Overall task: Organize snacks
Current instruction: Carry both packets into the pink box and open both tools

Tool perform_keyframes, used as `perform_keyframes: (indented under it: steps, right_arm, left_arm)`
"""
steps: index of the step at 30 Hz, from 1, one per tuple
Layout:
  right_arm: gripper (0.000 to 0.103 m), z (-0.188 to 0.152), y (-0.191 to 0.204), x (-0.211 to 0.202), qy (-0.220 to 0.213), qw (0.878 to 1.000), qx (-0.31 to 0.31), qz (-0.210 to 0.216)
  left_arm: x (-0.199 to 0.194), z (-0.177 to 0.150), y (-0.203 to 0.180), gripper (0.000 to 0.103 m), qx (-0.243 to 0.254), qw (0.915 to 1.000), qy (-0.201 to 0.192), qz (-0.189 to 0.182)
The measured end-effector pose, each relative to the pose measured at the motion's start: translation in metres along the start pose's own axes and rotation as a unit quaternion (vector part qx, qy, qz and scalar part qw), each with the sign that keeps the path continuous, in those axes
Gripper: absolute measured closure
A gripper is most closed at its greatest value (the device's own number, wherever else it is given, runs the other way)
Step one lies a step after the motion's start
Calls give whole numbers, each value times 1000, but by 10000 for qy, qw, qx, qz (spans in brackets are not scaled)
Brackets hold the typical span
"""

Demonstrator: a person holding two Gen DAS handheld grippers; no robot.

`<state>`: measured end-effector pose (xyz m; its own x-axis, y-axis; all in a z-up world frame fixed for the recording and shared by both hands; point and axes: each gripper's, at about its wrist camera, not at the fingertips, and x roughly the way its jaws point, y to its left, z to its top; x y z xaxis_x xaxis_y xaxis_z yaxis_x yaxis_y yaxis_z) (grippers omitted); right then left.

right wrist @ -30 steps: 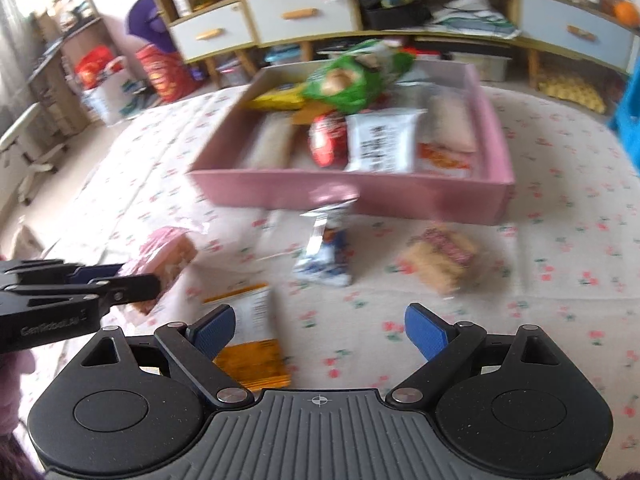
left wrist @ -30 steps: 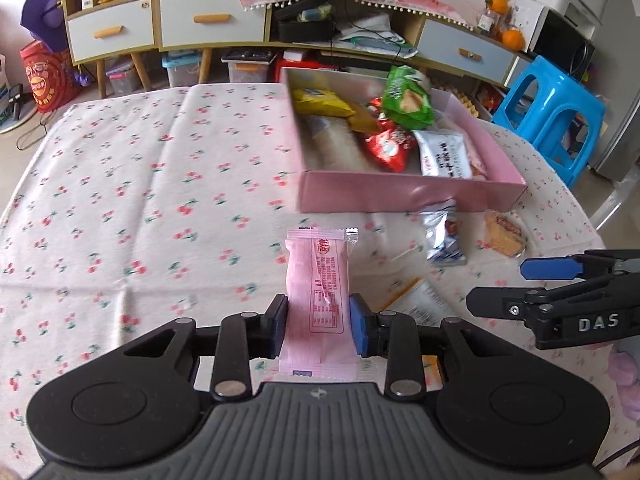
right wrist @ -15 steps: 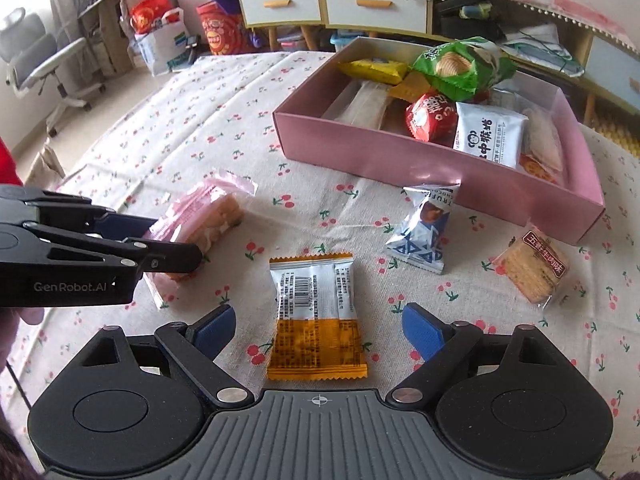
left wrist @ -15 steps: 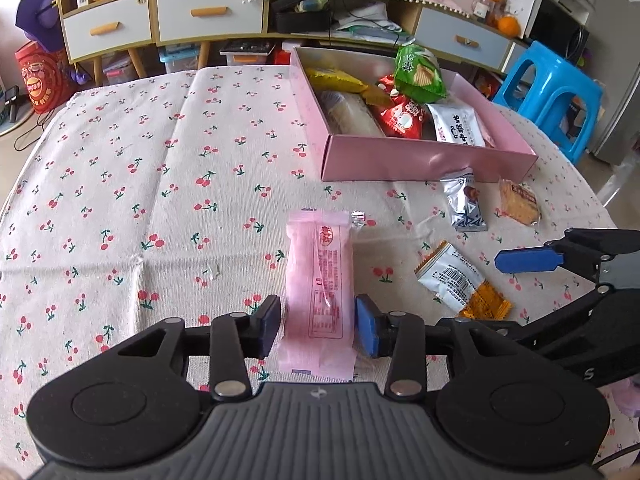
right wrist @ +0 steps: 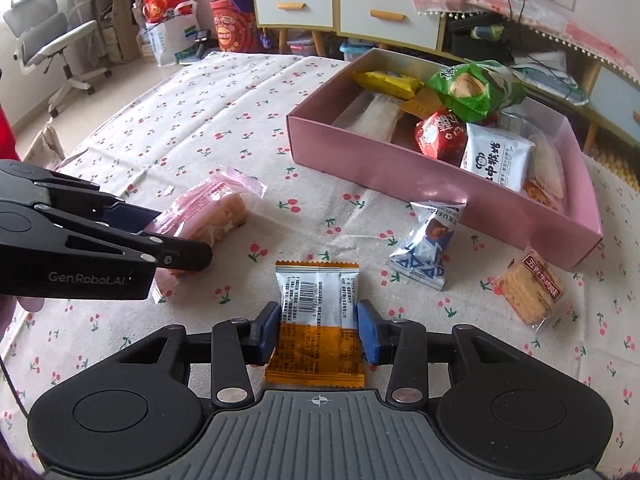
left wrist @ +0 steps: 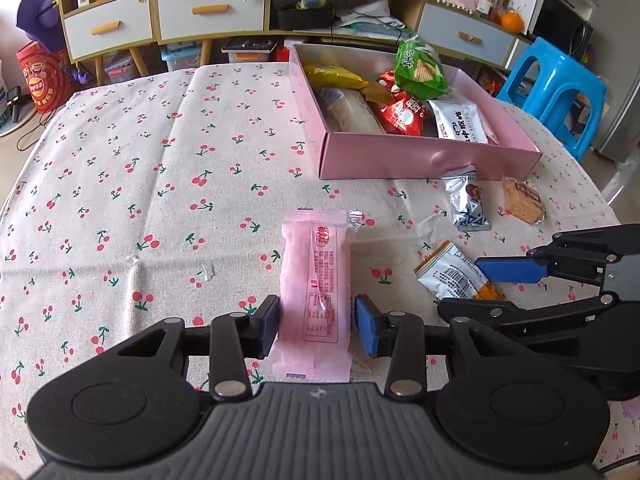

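My left gripper (left wrist: 316, 322) is shut on a pink cake packet (left wrist: 316, 276) and holds it just over the cherry-print tablecloth; the packet also shows in the right wrist view (right wrist: 208, 216). My right gripper (right wrist: 318, 330) has its pads against both sides of a white and orange snack packet (right wrist: 318, 316), which lies on the cloth; the packet also shows in the left wrist view (left wrist: 448, 274). The pink box (left wrist: 420, 158) holds several snacks and stands at the far right of the table; in the right wrist view it (right wrist: 400, 176) is ahead and to the right.
A silver and blue chocolate packet (right wrist: 430, 246) and a clear-wrapped biscuit (right wrist: 528, 290) lie on the cloth in front of the box. A blue stool (left wrist: 556, 92) stands past the table's right edge. Cabinets with drawers (left wrist: 192, 12) line the far wall.
My right gripper has moved down and forward and closed from wide open onto the white and orange packet. My left gripper has stayed shut on the pink packet, lowering and pulling back slightly.
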<state>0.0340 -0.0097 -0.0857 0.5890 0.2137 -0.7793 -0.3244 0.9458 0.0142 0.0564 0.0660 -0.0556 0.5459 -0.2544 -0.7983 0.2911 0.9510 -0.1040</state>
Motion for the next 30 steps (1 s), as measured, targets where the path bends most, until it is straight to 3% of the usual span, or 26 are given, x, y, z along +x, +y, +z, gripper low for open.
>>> perform_keyframes:
  steps: [2, 14, 30]
  right_arm:
    - [64, 1, 0, 0, 10, 10000, -9, 6]
    - [65, 11, -21, -16, 42, 9981, 604, 130]
    - [65, 31, -84, -48, -537, 9834, 1734, 45]
  left_arm:
    - [0, 0, 0, 72, 8, 10000, 30, -7]
    - [-7, 9, 2, 73, -277, 9996, 27, -66]
    - [-21, 42, -14, 73, -683, 9961, -427, -371]
